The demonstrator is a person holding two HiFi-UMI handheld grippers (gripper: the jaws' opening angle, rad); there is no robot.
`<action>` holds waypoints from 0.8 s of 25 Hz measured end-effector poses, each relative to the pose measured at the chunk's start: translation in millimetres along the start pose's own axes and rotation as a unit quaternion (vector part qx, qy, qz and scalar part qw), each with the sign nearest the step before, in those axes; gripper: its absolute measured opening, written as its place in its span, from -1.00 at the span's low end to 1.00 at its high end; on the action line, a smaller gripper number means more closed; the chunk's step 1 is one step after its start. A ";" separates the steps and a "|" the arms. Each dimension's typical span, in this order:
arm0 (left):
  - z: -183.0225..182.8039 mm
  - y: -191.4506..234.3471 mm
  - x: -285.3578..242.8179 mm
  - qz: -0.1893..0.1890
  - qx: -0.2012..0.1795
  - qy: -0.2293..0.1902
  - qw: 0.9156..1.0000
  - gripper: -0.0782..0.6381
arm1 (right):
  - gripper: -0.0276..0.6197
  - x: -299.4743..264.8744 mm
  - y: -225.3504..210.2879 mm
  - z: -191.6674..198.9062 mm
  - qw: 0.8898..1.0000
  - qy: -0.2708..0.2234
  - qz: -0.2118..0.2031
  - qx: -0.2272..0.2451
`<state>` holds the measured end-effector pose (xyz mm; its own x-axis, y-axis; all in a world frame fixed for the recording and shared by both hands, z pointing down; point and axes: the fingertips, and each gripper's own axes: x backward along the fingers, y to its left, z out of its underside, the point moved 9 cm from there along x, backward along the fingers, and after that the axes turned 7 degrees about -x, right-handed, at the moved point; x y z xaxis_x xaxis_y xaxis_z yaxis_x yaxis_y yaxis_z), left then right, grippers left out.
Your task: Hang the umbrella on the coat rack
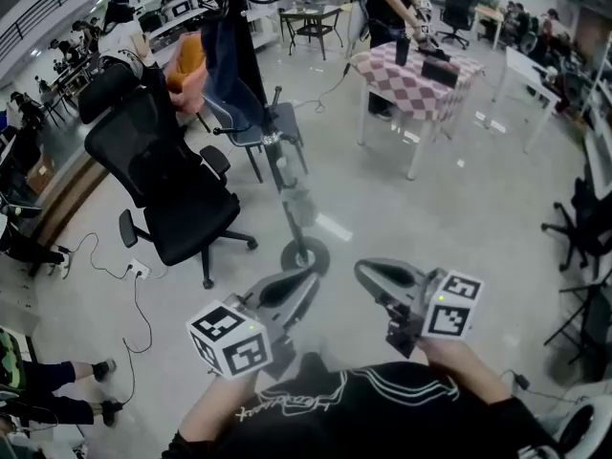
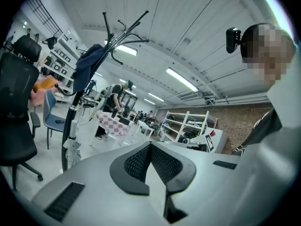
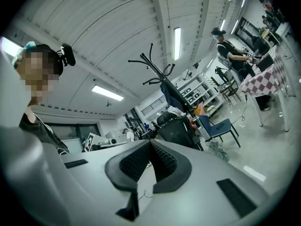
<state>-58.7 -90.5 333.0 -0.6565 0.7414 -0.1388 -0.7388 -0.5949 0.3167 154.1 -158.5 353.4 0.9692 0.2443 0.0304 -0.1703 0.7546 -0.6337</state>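
Umbrella (image 2: 71,143): folded, pale grey, hanging upright against the lower pole of the coat rack (image 2: 71,109), tip just above the rack's round base. Cannot tell what exactly carries it.

Higher on the coat rack: dark jacket (image 2: 89,65) draped over the hooks, bare hooks fanning out above it.

Left gripper (image 1: 304,280): jaws fully together, pads meeting at the tips, nothing between them. Held on the near side of the coat rack, pointing toward its base, not touching rack or umbrella.

Right gripper (image 1: 368,273): same, jaws closed tip to tip, nothing held. Also on the near side of the coat rack, beside the left gripper and off to the right of the base. Marker cubes of both turned toward the person.

Left of the coat rack: black office chair (image 1: 172,180), close to the pole. Just behind the rack: blue chair (image 1: 256,122), with something orange (image 1: 187,70) next to the jacket.

Beyond and right of the coat rack, well apart: table with a checked cloth (image 1: 421,76), person (image 1: 387,3) standing at its far side. White shelves further back in the left gripper view.
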 end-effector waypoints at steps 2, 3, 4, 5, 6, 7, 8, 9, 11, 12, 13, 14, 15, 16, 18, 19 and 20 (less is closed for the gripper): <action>-1.0 -17.8 7.1 -0.003 -0.007 -0.005 1.000 -0.79 | -0.88 9.4 12.8 1.1 1.000 0.001 -0.012 0.005; -2.8 -25.6 10.5 -0.005 -0.012 -0.008 1.000 -0.79 | -0.88 14.0 19.3 0.5 1.000 -0.001 -0.017 0.008; -4.9 -32.8 13.6 -0.008 -0.016 -0.012 1.000 -0.79 | -0.88 18.7 25.1 -0.5 1.000 -0.002 -0.021 0.013; -6.6 -39.3 16.4 -0.011 -0.019 -0.017 1.000 -0.79 | -0.88 23.3 29.9 -1.5 1.000 -0.004 -0.024 0.018; -7.8 -45.4 19.1 -0.014 -0.019 -0.023 0.999 -0.79 | -0.88 27.4 33.9 -2.5 0.999 -0.005 -0.027 0.021; -8.7 -51.0 21.5 -0.018 -0.017 -0.028 0.999 -0.79 | -0.88 30.8 37.7 -3.6 0.999 -0.007 -0.031 0.024; -9.6 -56.2 23.2 -0.020 -0.017 -0.032 0.999 -0.79 | -0.88 33.7 41.5 -4.9 0.999 -0.007 -0.035 0.028; -10.4 -61.0 23.9 -0.020 -0.020 -0.037 0.999 -0.79 | -0.88 36.5 45.4 -6.6 0.999 -0.008 -0.039 0.032; -10.6 -70.0 23.1 -0.019 -0.031 -0.042 0.998 -0.79 | -0.88 42.5 51.5 -9.4 0.998 -0.007 -0.046 0.044; -9.3 -74.3 23.1 -0.020 -0.035 -0.043 0.998 -0.79 | -0.88 45.5 54.0 -9.3 0.998 -0.007 -0.049 0.049; -7.4 -78.3 24.2 -0.022 -0.036 -0.043 0.998 -0.79 | -0.88 48.1 56.4 -8.0 0.997 -0.008 -0.052 0.052; -5.8 -81.9 25.8 -0.025 -0.036 -0.044 0.998 -0.79 | -0.88 50.5 59.1 -6.5 0.997 -0.008 -0.054 0.054; -5.1 -85.4 27.5 -0.026 -0.036 -0.044 0.998 -0.79 | -0.88 52.9 62.1 -5.4 0.997 -0.009 -0.056 0.056; -5.1 -88.9 28.7 -0.026 -0.036 -0.045 0.998 -0.79 | -0.88 55.4 64.9 -5.0 0.997 -0.010 -0.057 0.058; -6.2 -96.0 29.8 -0.025 -0.041 -0.048 0.998 -0.79 | -0.88 61.3 69.4 -5.1 0.996 -0.012 -0.057 0.062; -6.8 -99.6 29.9 -0.023 -0.045 -0.049 0.998 -0.79 | -0.88 64.4 71.1 -5.1 0.996 -0.012 -0.057 0.063; -7.0 -103.3 30.0 -0.022 -0.048 -0.050 0.997 -0.79 | -0.88 67.5 72.7 -5.0 0.996 -0.013 -0.057 0.064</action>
<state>-3.2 -9.0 289.5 -0.6080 0.7920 -0.0550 -0.7811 -0.5843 0.2204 208.0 -90.2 305.6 0.9788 0.1674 0.1184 -0.0821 0.8491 -0.5218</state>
